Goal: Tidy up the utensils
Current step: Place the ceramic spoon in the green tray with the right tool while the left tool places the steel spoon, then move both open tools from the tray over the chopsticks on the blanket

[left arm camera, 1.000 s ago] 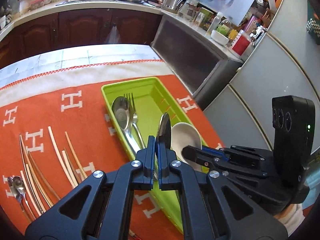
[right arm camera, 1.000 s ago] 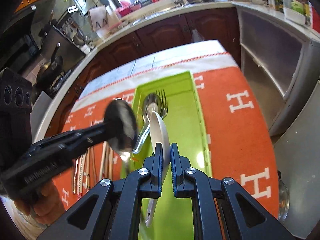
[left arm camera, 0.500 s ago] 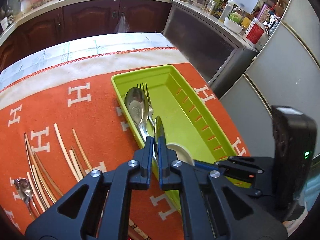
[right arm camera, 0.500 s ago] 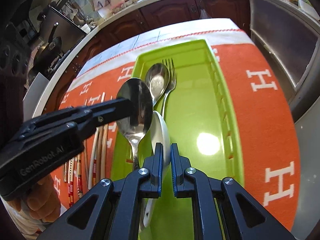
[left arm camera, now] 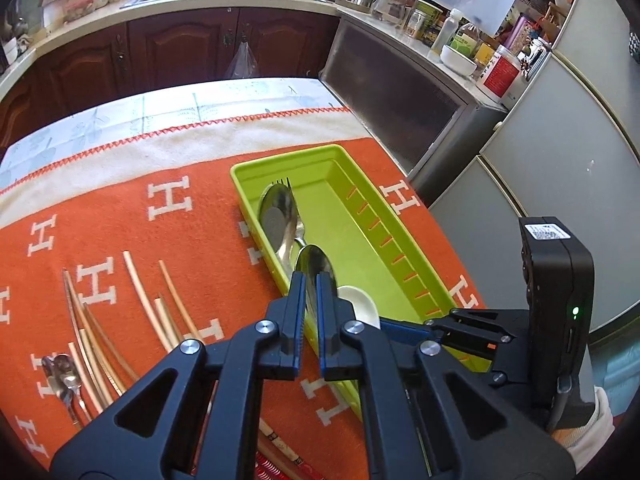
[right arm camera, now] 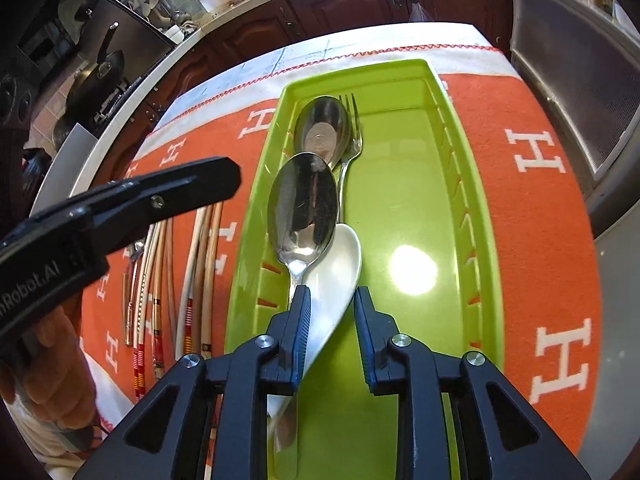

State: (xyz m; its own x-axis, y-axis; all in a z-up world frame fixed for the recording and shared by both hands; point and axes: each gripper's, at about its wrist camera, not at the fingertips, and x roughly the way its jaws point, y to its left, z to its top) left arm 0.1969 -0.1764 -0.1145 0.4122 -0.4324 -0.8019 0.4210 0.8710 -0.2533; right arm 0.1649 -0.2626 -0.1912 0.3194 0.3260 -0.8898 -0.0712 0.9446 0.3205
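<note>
While the right gripper (right arm camera: 330, 316) is standing with its jaws spread apart around the white spoon (right arm camera: 334, 276), that spoon is lying in the green tray (right arm camera: 486, 216) beside a steel spoon (right arm camera: 306, 208) at its 11 o'clock. Over on the left gripper (left arm camera: 311, 312), the jaws are parting slightly, a narrow gap showing, apparently gripping nothing. Chopsticks (left arm camera: 136, 300) are waiting on the orange cloth (left arm camera: 120, 216) at 9 o'clock of the tray.

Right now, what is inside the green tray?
The green tray holds two metal spoons, a fork and a white spoon. Their handles overlap; whatever lies beneath them is hidden.
</note>
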